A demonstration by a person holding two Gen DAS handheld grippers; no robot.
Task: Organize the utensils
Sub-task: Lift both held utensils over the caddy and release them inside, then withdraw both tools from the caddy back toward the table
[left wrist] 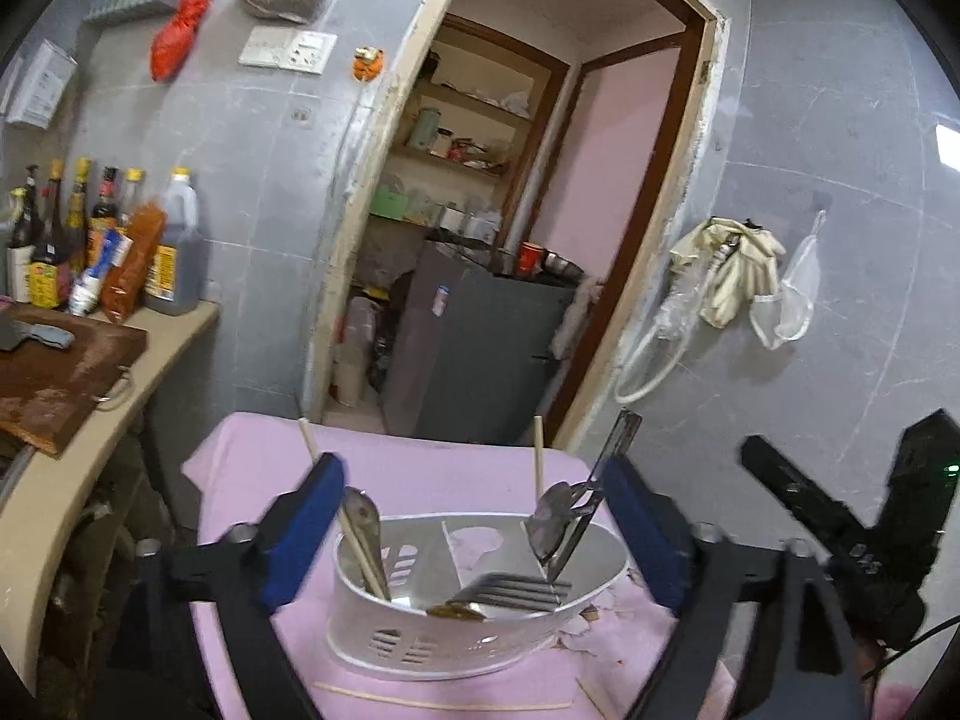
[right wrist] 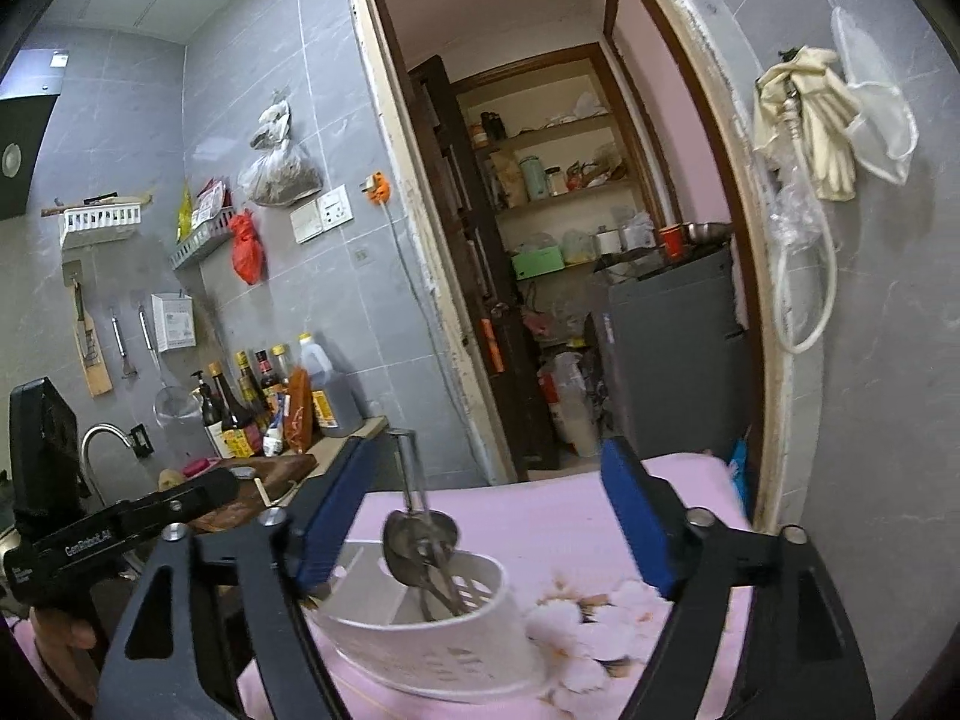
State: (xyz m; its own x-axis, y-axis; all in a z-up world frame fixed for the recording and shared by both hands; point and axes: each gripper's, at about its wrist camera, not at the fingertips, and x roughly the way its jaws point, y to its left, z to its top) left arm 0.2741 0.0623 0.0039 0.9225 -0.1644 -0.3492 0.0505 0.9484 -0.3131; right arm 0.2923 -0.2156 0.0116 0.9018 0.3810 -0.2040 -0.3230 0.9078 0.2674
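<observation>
A white slotted utensil holder (left wrist: 480, 630) stands on a table under a pink cloth (left wrist: 420, 462). Its left compartment has a spoon and chopsticks (left wrist: 363, 525). On its right side a spoon and a long metal handle (left wrist: 561, 516) lean, beside a single upright chopstick (left wrist: 538, 456). A slotted spatula head (left wrist: 516, 591) lies inside. My left gripper (left wrist: 474, 531) is open, with its blue pads either side of the holder and nothing between them. In the right wrist view the holder (right wrist: 432, 636) with spoons (right wrist: 417, 540) sits ahead of my right gripper (right wrist: 486, 519), which is open and empty.
A loose chopstick (left wrist: 444, 703) lies on the cloth in front of the holder. To the left is a counter (left wrist: 72, 480) with a cutting board (left wrist: 54, 378) and sauce bottles (left wrist: 102, 240). Behind the table an open doorway shows a grey cabinet (left wrist: 480, 348). A cloth (left wrist: 732, 270) hangs on the right wall.
</observation>
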